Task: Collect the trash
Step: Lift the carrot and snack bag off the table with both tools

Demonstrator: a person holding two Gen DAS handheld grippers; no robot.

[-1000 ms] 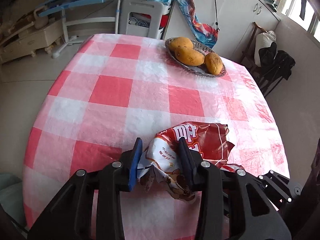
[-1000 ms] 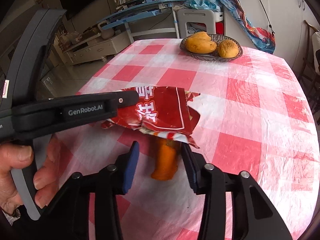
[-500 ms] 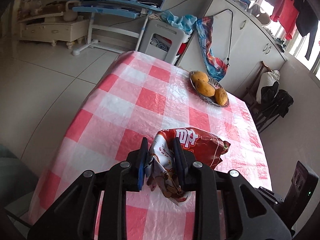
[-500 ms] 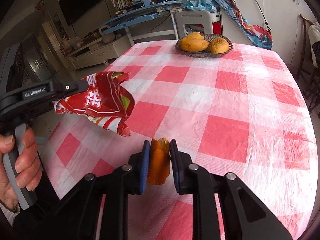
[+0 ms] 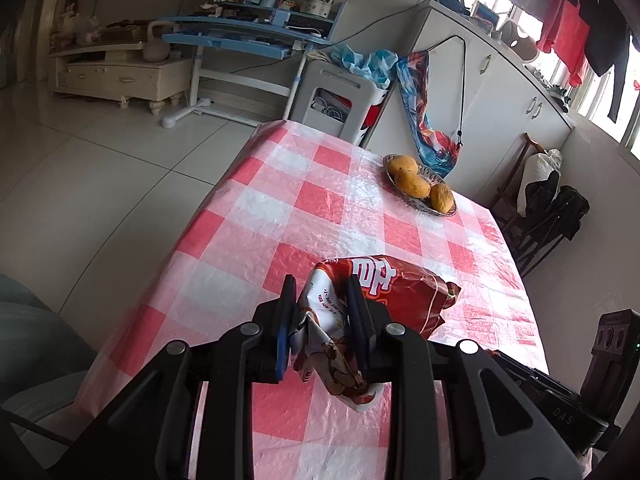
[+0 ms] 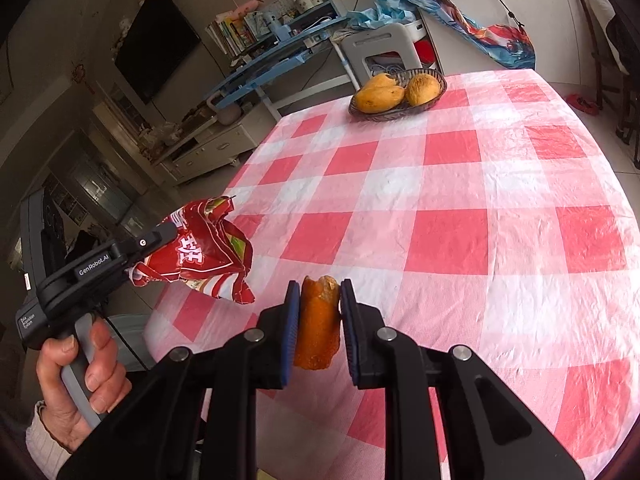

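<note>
My left gripper (image 5: 320,308) is shut on a crumpled red and white snack bag (image 5: 384,296) and holds it in the air above the near part of the table. The bag also shows in the right wrist view (image 6: 200,256), hanging from the left gripper at the table's left edge. My right gripper (image 6: 319,304) is shut on an orange piece of peel (image 6: 318,328), lifted off the red and white checked tablecloth (image 6: 460,232).
A wicker basket (image 6: 400,108) with mangoes (image 6: 378,96) stands at the far side of the table; it also shows in the left wrist view (image 5: 420,188). A stool (image 5: 336,100), a blue desk and cabinets stand beyond. A grey bin (image 5: 36,348) is at the lower left.
Both grippers have lifted up and back from the table with their loads. The left one has carried the bag out to the table's left edge. The right jaws closed on the peel.
</note>
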